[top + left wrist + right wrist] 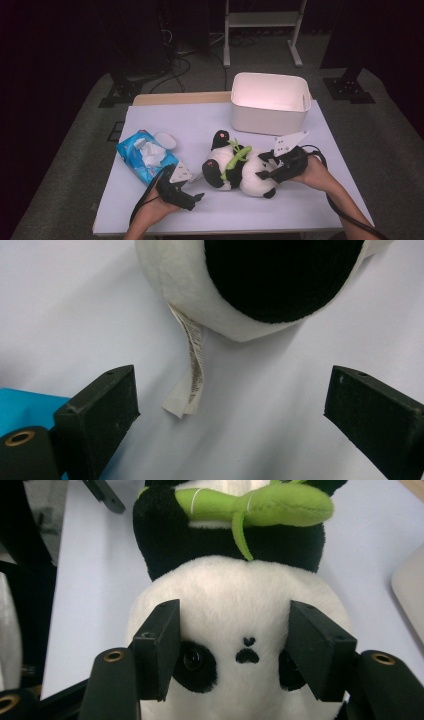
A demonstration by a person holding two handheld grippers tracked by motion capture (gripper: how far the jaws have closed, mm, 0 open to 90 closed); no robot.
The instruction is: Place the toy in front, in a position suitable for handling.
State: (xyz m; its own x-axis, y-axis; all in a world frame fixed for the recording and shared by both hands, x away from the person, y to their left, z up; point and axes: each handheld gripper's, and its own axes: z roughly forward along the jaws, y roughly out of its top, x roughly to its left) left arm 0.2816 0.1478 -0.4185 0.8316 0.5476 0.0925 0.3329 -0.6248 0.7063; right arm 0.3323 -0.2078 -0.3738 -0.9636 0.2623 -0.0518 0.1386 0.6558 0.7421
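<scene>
1. Black-and-white plush, the toy panda lies on its back in the middle of the table, a green plush sprig across its chest.
2. The right gripper clamps the panda's head, one jaw pressed against each eye patch.
3. The left gripper hangs just short of the panda's rear, jaws spread wide around nothing, with a white label trailing between them.
4. Farther back stands a white bin; its inside is glare-washed and hard to read.
5. A blue tissue pack lies left of the panda.
</scene>
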